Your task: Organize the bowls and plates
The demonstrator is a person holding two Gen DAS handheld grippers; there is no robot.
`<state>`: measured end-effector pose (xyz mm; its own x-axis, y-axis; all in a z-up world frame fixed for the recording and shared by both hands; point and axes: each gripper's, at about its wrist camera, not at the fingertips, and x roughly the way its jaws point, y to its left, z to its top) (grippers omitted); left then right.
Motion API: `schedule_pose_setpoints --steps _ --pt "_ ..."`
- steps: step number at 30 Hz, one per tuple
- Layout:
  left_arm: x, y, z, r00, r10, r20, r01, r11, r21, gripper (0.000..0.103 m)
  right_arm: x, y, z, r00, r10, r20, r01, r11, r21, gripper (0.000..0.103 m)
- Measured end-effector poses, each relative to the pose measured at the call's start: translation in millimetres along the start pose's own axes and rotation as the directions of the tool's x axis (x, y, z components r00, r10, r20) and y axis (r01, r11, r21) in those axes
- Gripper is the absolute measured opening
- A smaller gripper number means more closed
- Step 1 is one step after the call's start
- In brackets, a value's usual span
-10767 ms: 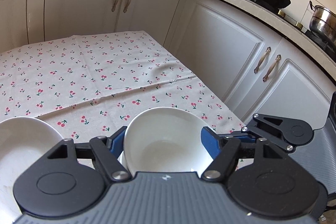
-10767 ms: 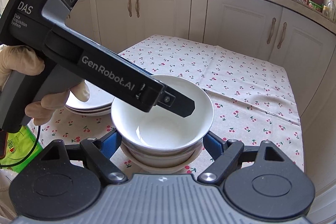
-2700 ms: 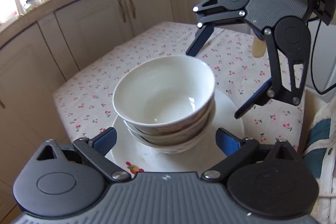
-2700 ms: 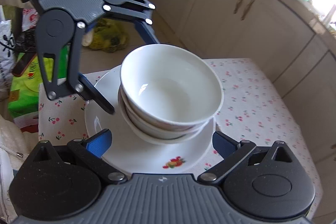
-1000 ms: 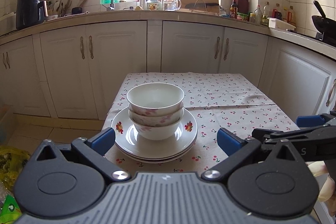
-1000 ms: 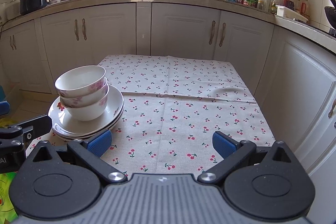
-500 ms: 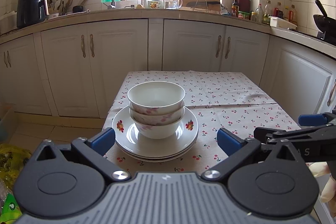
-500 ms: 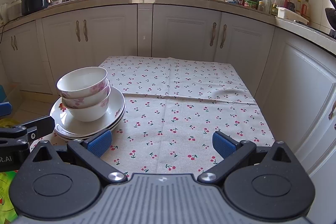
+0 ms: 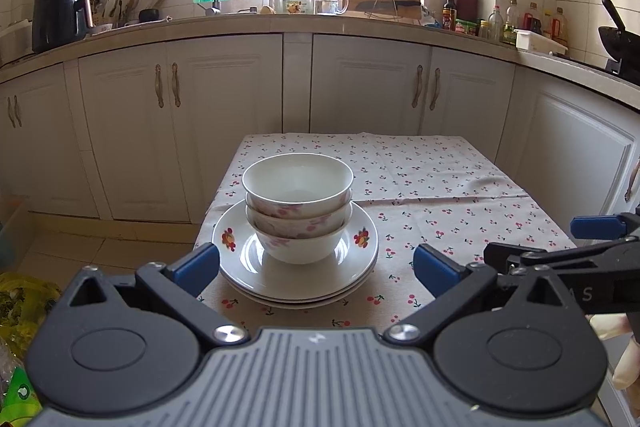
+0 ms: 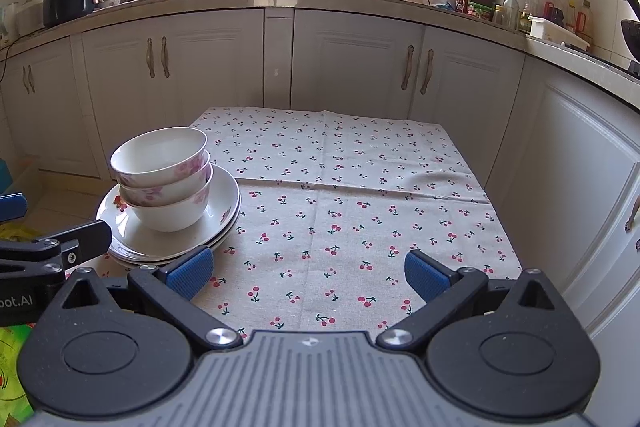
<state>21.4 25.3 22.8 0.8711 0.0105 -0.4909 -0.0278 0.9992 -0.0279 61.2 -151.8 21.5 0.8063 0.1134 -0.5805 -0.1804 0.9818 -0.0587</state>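
Three white bowls with pink flowers (image 9: 298, 205) (image 10: 162, 183) are nested upright on a stack of white plates with fruit prints (image 9: 360, 251) (image 10: 228, 203). The stack rests at the near left corner of a table with a cherry-print cloth (image 9: 440, 195) (image 10: 360, 187). My left gripper (image 9: 316, 267) is open and empty, held back from the stack with its fingers to either side of the plates. My right gripper (image 10: 306, 273) is open and empty over the cloth, to the right of the stack. Each gripper shows at the edge of the other's view.
White cabinets (image 9: 360, 87) (image 10: 352, 67) run behind and along the right of the table. The counter (image 9: 280, 21) holds a black appliance, a faucet, jars, a cutting board and bottles. A green and yellow bag (image 9: 20, 311) lies on the floor at left.
Both grippers have eased very slightly closer to the table over the last second. The bowls and plates have not moved. Both grippers remain open.
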Motion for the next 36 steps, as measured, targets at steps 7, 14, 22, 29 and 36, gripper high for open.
schedule_pose_setpoints --steps 7,14,22,29,36 --pt "0.6 0.6 -0.1 1.000 0.004 -0.001 -0.004 1.000 -0.001 0.102 0.1 0.4 0.1 1.000 -0.001 0.001 0.001 1.000 -0.001 0.103" --pt "1.0 0.5 -0.4 1.000 0.003 -0.004 -0.003 1.000 -0.002 0.102 0.2 0.5 -0.1 1.000 -0.003 -0.001 0.003 1.000 -0.001 0.103" --pt "2.2 -0.2 -1.5 1.000 0.004 -0.008 -0.004 1.000 -0.004 0.102 1.0 0.3 -0.4 1.000 -0.006 -0.003 0.006 1.000 0.000 0.103" --pt "2.1 -0.1 -1.2 1.000 0.004 -0.008 -0.004 1.000 -0.004 0.102 1.0 -0.8 -0.6 1.000 -0.007 -0.004 0.007 1.000 -0.001 0.103" --pt "3.9 -1.3 -1.3 1.000 0.005 -0.011 -0.005 1.000 -0.005 0.102 2.1 -1.8 -0.5 1.000 -0.010 -0.008 0.010 1.000 -0.001 0.103"
